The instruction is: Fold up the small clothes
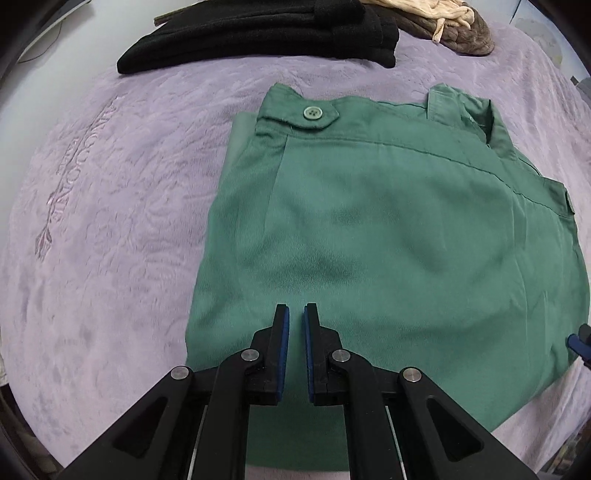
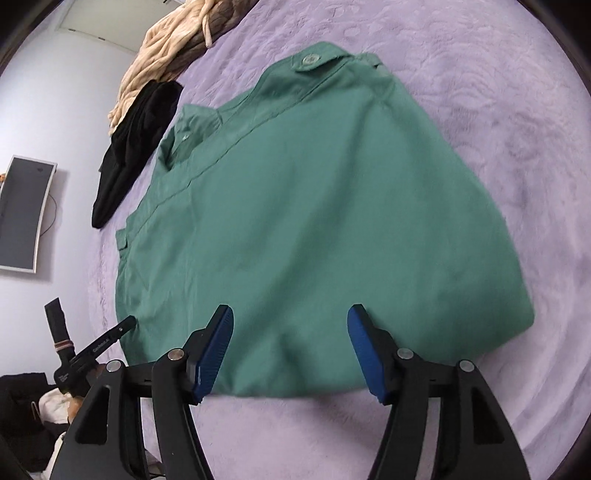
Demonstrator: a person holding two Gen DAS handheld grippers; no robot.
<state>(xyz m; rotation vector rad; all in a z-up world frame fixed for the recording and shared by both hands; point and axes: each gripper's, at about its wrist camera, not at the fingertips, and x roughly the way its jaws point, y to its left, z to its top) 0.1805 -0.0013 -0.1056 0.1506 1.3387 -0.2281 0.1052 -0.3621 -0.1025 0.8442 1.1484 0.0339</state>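
Note:
Green shorts lie folded flat on the purple blanket, with the waistband and its button at the far side. My left gripper hovers over the near left part of the shorts, jaws almost together and nothing pinched between the blue pads. In the right wrist view the shorts fill the middle, and my right gripper stands wide open over their near edge, with cloth below the pads but not clamped. The left gripper's tip shows at the shorts' left edge.
A folded black garment lies at the far side of the blanket, beside a beige and brown heap. In the right wrist view a monitor hangs on the wall, and bags and clutter sit beyond the bed's edge.

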